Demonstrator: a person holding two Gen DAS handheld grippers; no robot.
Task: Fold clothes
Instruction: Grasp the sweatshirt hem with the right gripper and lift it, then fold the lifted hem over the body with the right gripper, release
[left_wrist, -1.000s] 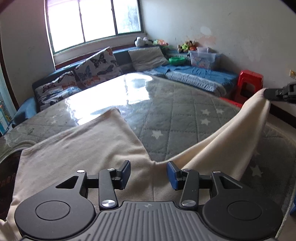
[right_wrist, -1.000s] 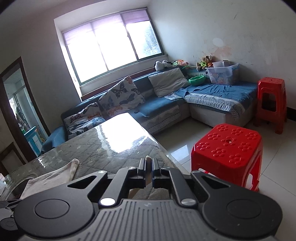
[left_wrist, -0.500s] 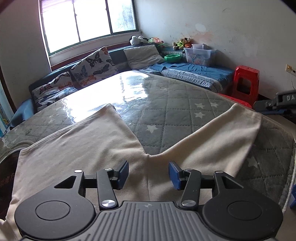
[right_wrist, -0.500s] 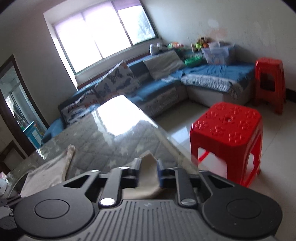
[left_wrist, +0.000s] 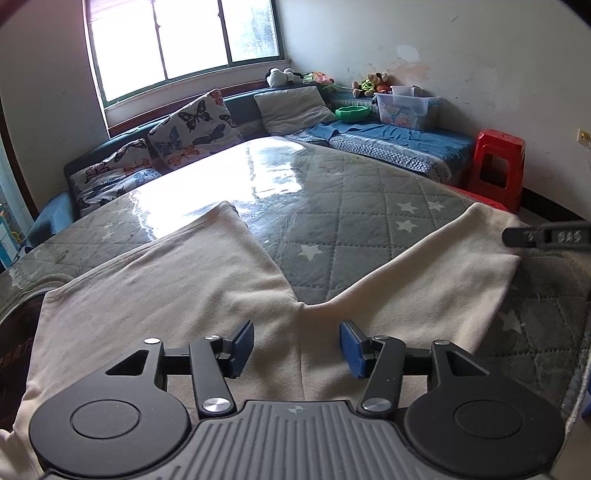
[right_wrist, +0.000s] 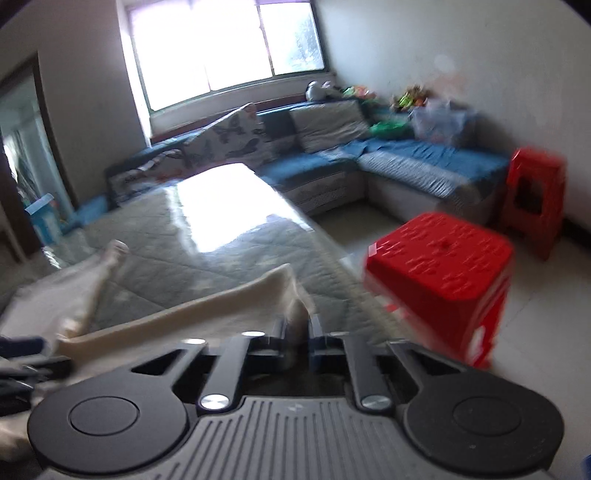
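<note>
Flat on the quilted worktop (left_wrist: 369, 206), cream trousers (left_wrist: 166, 291), legs splayed, left hand-held gripper (left_wrist: 297, 347) half open over the crotch, opening, right hand-held gripper (right_wrist: 297, 332) pinching the right hem, closing.

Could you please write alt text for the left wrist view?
Cream trousers lie spread on a grey star-quilted table, the open left gripper above their crotch. The right gripper is at one leg's hem.
</note>
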